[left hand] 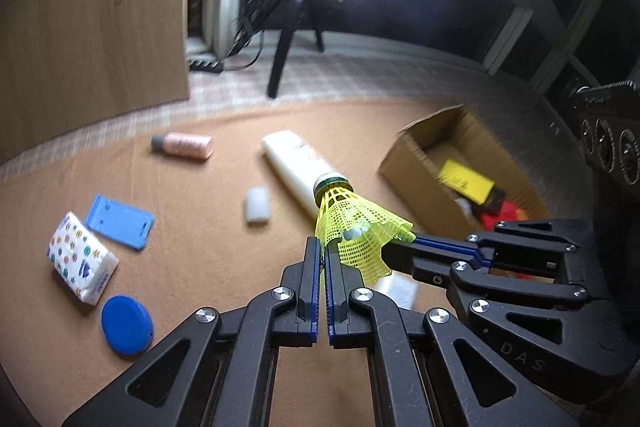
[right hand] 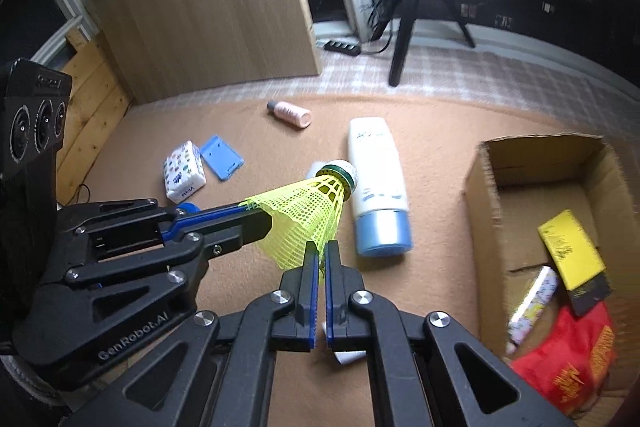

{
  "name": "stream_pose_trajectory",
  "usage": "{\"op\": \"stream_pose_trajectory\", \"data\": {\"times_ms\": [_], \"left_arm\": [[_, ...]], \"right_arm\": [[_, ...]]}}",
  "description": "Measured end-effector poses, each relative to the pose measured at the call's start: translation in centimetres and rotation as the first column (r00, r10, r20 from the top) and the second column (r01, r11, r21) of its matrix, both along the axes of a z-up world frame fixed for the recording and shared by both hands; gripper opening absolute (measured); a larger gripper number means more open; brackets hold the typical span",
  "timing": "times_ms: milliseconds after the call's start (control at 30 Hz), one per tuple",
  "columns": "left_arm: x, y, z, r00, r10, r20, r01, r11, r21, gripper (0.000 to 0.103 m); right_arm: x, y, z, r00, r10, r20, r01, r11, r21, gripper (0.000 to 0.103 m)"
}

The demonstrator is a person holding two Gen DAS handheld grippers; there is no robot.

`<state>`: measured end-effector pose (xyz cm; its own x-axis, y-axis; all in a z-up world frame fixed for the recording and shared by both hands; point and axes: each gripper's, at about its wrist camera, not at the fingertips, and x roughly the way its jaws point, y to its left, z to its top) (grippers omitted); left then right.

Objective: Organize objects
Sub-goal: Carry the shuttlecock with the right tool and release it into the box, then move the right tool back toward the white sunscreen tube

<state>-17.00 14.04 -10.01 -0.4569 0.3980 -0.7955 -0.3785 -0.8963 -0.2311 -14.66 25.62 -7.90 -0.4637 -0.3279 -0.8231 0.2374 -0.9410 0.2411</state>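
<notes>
A yellow mesh shuttlecock with a white-and-green cork is held in the air above the tan mat, its skirt pinched by both grippers. My left gripper is shut on the skirt's edge; it also shows in the right wrist view, coming in from the left. My right gripper is shut on the shuttlecock from below; in the left wrist view it enters from the right. A cardboard box stands open at the right.
On the mat lie a white bottle with a blue cap, a pink bottle, a tissue pack, a blue card holder, a blue round lid and a white eraser. The box holds a yellow packet and a red bag. A tripod stands behind.
</notes>
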Motion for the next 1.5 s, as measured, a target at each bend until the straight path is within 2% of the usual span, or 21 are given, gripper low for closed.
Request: {"op": "stream_pose_trajectory", "data": {"times_ms": [367, 700, 733, 767, 800, 833, 867, 1133, 1500], "left_arm": [[1.0, 8.2, 1.7, 0.993, -0.114, -0.043, 0.116, 0.993, 0.036, 0.002], [1.4, 14.0, 1.8, 0.982, -0.182, -0.046, 0.183, 0.983, 0.025, 0.002], [1.4, 14.3, 1.7, 0.982, -0.183, -0.040, 0.184, 0.983, 0.015, 0.010], [1.4, 14.5, 1.5, 0.983, -0.183, -0.029, 0.183, 0.983, 0.002, 0.019], [1.4, 14.7, 1.4, 0.983, -0.181, -0.026, 0.181, 0.984, -0.005, 0.037], [1.5, 14.6, 1.4, 0.984, -0.175, -0.032, 0.175, 0.985, -0.010, 0.043], [1.5, 14.5, 1.4, 0.985, -0.167, -0.035, 0.167, 0.986, -0.020, 0.043], [1.8, 11.4, 1.2, 0.993, -0.115, -0.024, 0.114, 0.993, -0.044, 0.043], [1.9, 2.1, 1.5, 0.999, 0.033, -0.002, -0.033, 0.998, -0.053, 0.043]], "right_arm": [[2.8, 7.5, 2.2, 0.991, -0.129, -0.044, 0.130, 0.991, 0.026, 0.003], [4.2, 12.6, 2.9, 0.975, -0.214, -0.058, 0.217, 0.975, 0.050, 0.003], [4.3, 12.9, 3.0, 0.973, -0.222, -0.064, 0.226, 0.973, 0.056, 0.003], [4.3, 13.2, 3.0, 0.971, -0.230, -0.063, 0.234, 0.970, 0.063, 0.009], [4.2, 13.3, 2.9, 0.971, -0.232, -0.051, 0.235, 0.970, 0.064, 0.016], [4.2, 13.4, 2.7, 0.972, -0.234, -0.038, 0.235, 0.970, 0.060, 0.036], [4.4, 13.6, 2.8, 0.970, -0.241, -0.042, 0.243, 0.969, 0.052, 0.046], [4.6, 13.0, 2.8, 0.972, -0.233, -0.038, 0.235, 0.971, 0.037, 0.047], [4.2, 9.6, 2.9, 0.984, -0.179, -0.012, 0.178, 0.984, -0.020, 0.048]]}}
